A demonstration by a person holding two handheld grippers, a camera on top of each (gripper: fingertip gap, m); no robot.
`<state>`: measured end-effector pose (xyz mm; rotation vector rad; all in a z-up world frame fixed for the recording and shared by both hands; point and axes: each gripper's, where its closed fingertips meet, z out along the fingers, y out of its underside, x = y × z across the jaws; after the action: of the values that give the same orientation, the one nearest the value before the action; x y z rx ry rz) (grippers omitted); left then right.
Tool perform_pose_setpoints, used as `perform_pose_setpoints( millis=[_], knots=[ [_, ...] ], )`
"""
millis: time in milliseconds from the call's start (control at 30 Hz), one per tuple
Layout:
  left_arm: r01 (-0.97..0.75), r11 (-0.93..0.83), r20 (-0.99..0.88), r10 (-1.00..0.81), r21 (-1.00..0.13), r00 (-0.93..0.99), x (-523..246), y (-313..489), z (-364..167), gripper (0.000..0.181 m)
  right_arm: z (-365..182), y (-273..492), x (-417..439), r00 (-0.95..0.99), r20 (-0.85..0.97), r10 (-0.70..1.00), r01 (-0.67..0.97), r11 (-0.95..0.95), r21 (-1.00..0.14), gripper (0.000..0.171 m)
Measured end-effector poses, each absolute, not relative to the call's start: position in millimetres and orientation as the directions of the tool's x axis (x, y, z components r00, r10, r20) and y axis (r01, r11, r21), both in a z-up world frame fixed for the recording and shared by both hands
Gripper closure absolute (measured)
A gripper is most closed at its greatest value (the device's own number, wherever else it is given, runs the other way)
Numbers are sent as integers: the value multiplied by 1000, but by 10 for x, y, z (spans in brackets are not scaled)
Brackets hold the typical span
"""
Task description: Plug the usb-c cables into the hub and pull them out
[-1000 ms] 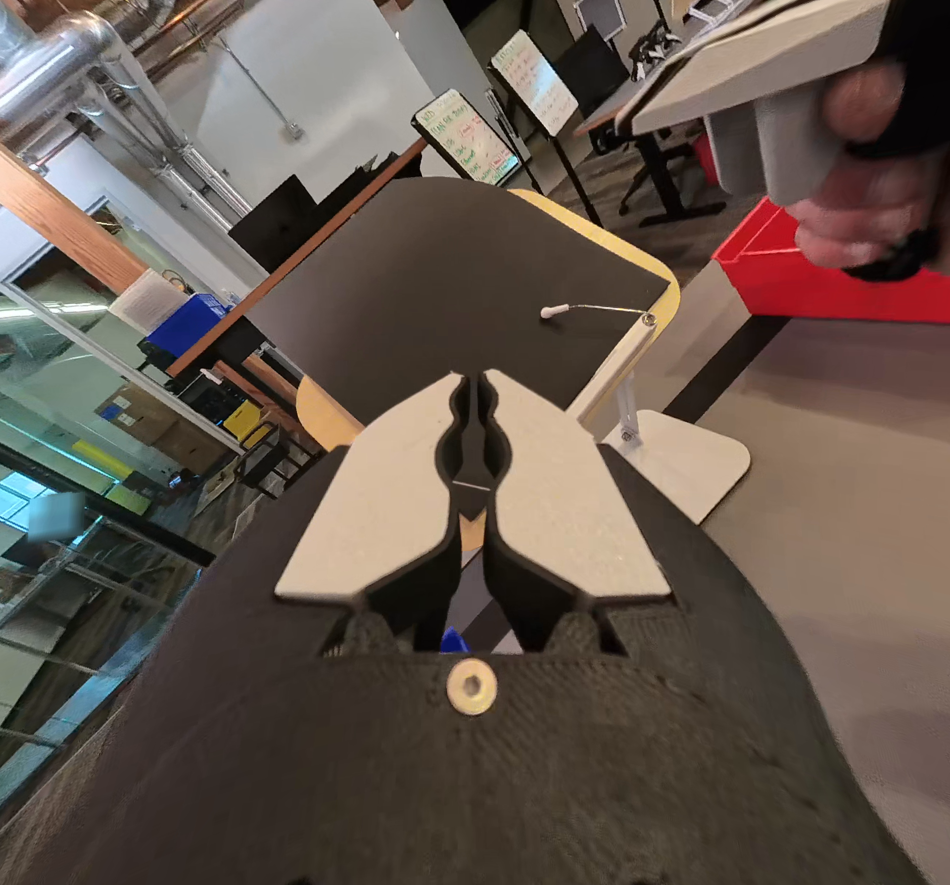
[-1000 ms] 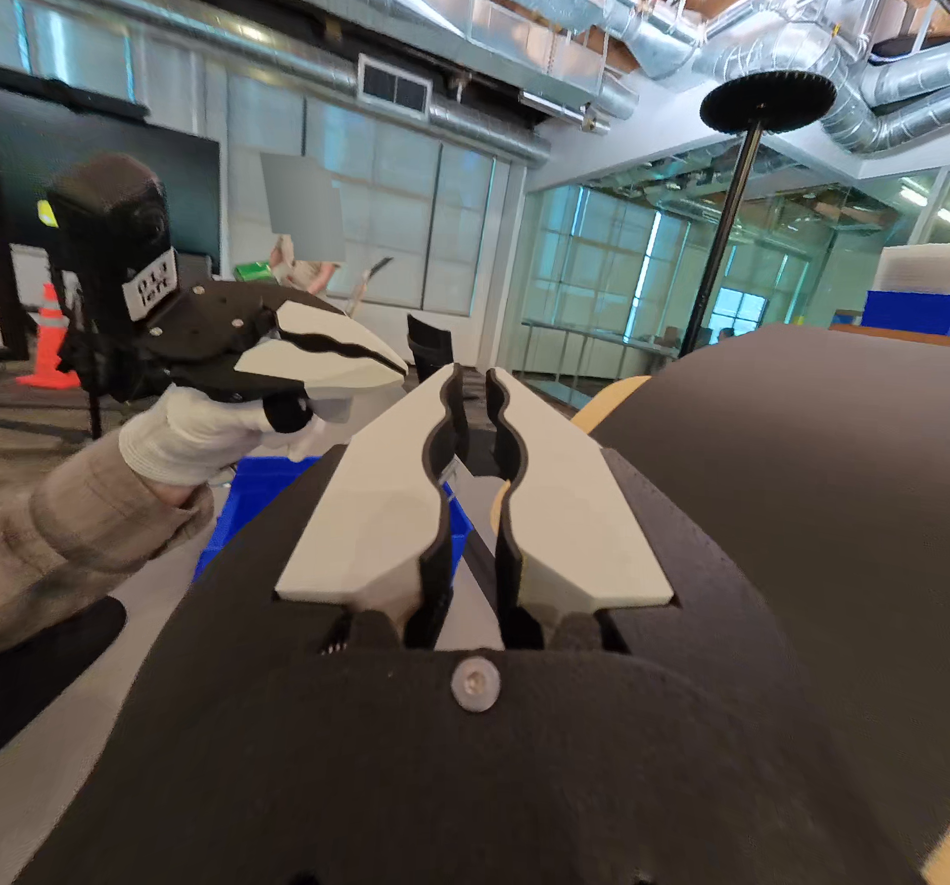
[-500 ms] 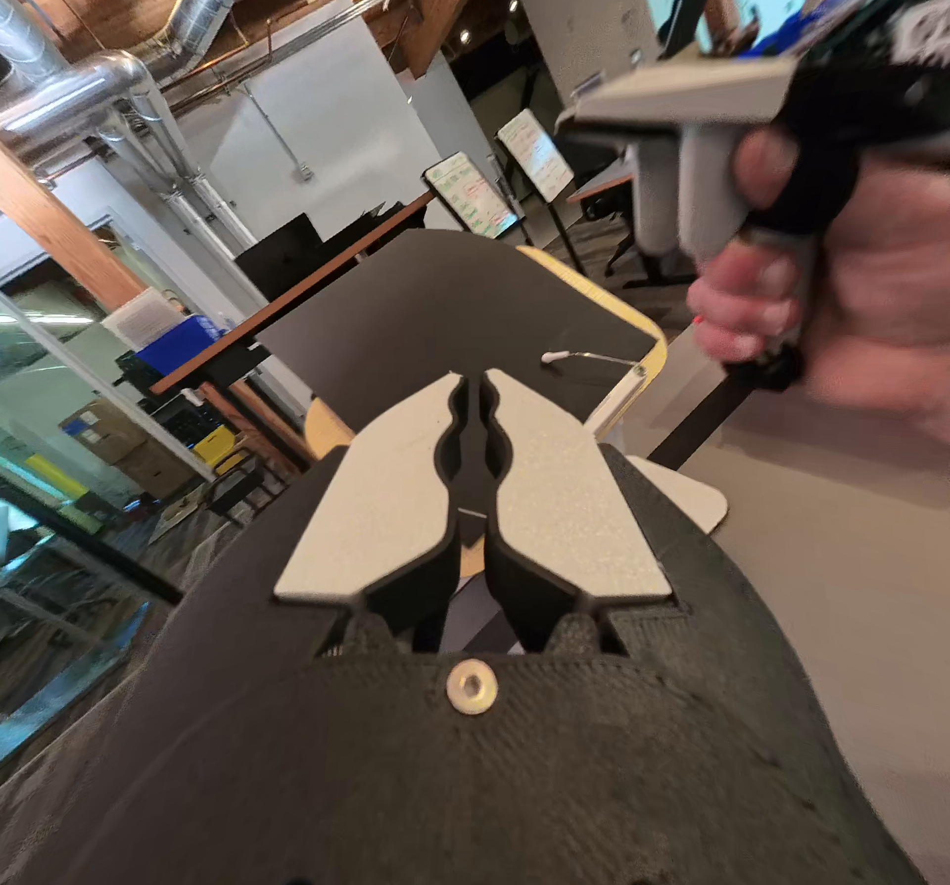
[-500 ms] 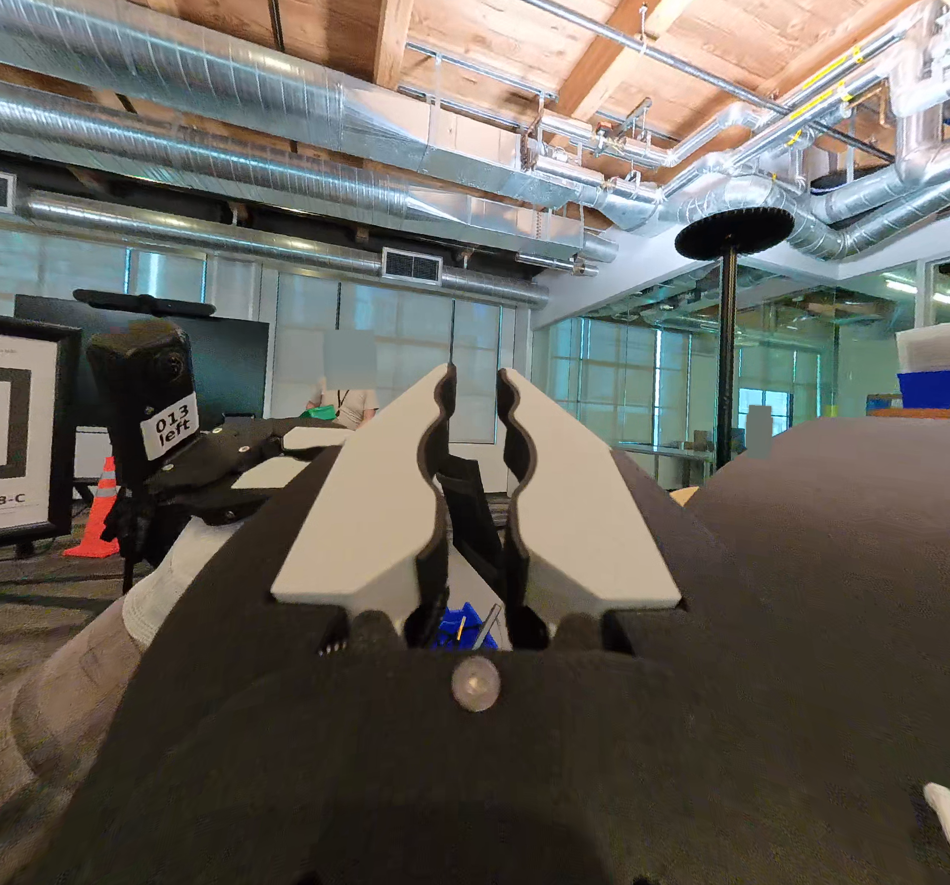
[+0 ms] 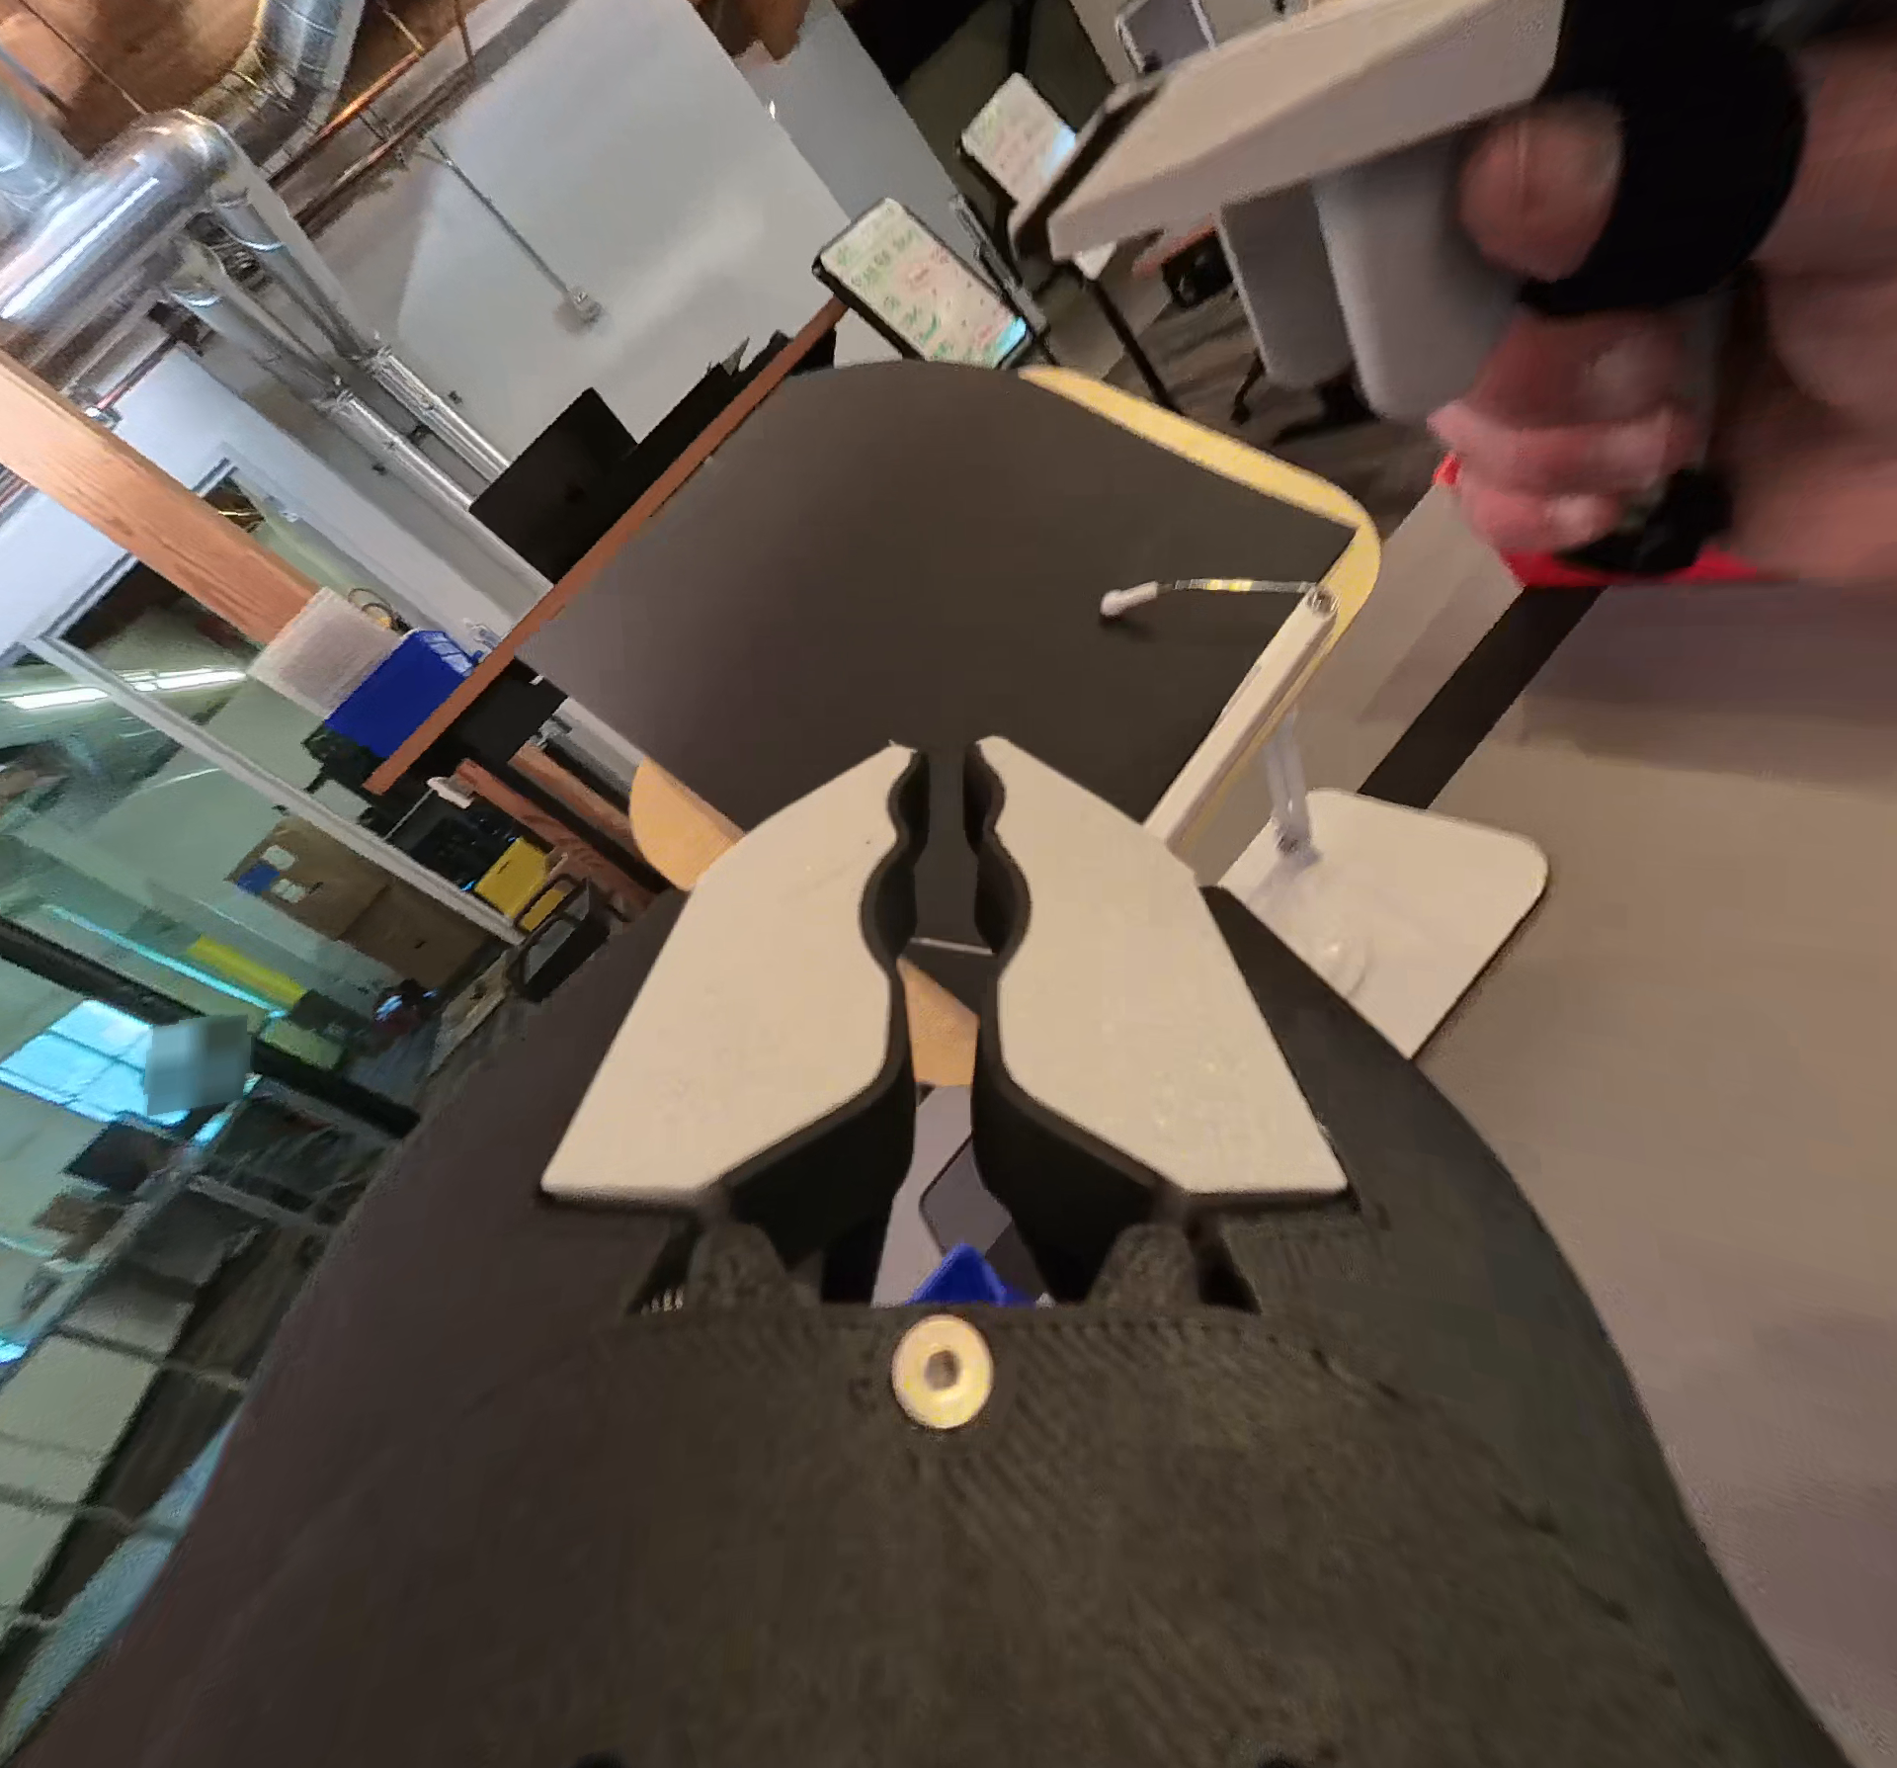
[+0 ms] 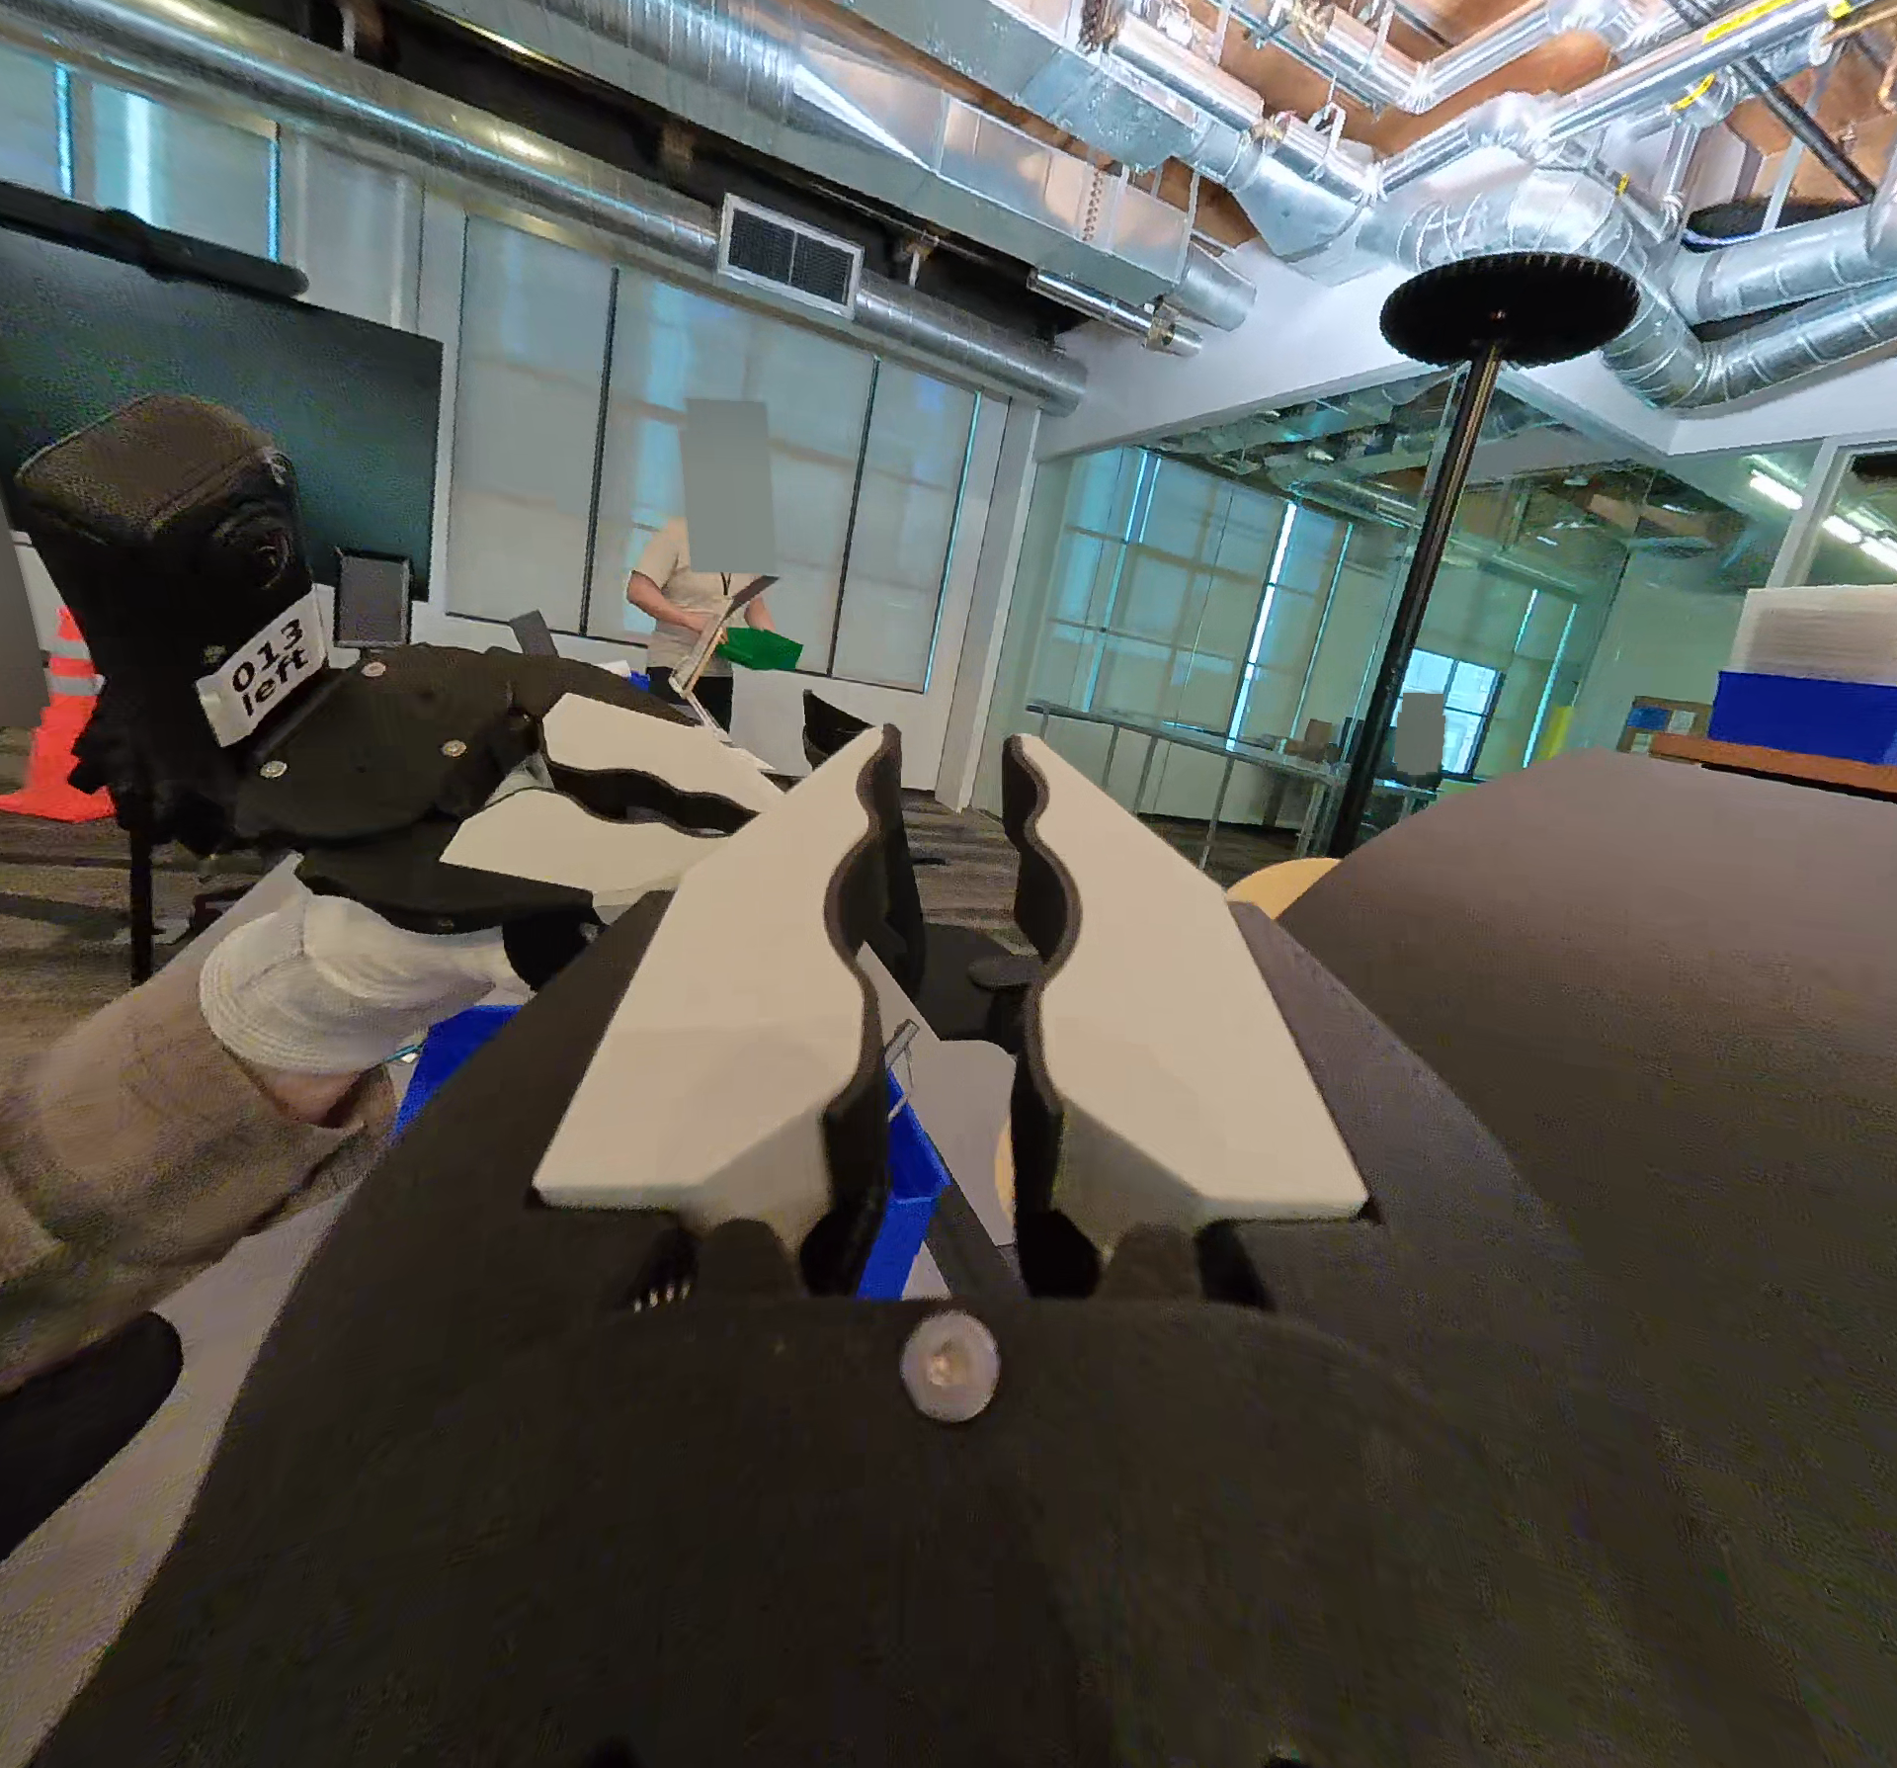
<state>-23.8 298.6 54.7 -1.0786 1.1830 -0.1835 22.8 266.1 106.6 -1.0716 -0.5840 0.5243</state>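
A white usb-c plug [image 5: 1119, 602] on a thin silvery cable hangs in the air off the top of a white stand [image 5: 1386, 897], in front of a black panel with a pale wood rim [image 5: 924, 538]. I see no hub for certain; a dark grey flat thing [image 5: 965, 1195] shows low between my left fingers. My left gripper [image 5: 942, 756] is shut and empty, held well short of the plug; it also shows in the right wrist view [image 6: 708, 800]. My right gripper [image 6: 950, 743] is open a little and empty, pointing out into the room. It shows blurred in the left wrist view [image 5: 1037, 225].
A grey tabletop [image 5: 1642, 1154] lies to the right, with a red bin [image 5: 1601, 571] behind the gloved hand. A blue bin [image 6: 908, 1195] sits under my right gripper. A person [image 6: 698, 630] stands far off by the windows. A black pole with a disc top [image 6: 1437, 589] rises at the right. The gap from one gripper's tips to the other's is roughly 8 cm.
My right gripper has tilted down from the ceiling and its jaws stand a little wider. In the left wrist view it has moved up and away to the right. The left gripper stays shut.
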Motion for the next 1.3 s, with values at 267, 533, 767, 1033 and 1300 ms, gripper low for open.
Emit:
perform_pose_setpoints(
  millis=[267,533,767,1033,1300],
  knots=[
    [-405,543,-677,-625,-735,389,-314,3003,515,173,817,2863,310,731,169,661,-57,306,-950,150],
    [-389,496,-629,-644,-776,435,-447,3067,596,160,678,2914,117,715,247,654,83,271,-959,146],
    [-471,434,-635,-618,-768,464,-604,3306,463,160,633,2948,105,707,212,674,61,241,-969,147],
    [-514,359,-616,-590,-779,522,-1004,3570,462,160,427,3073,90,706,225,671,141,179,-974,147],
    [-605,189,-579,-598,-774,554,-1599,3910,238,161,320,3121,81,696,212,686,162,138,-977,147]
  ],
)
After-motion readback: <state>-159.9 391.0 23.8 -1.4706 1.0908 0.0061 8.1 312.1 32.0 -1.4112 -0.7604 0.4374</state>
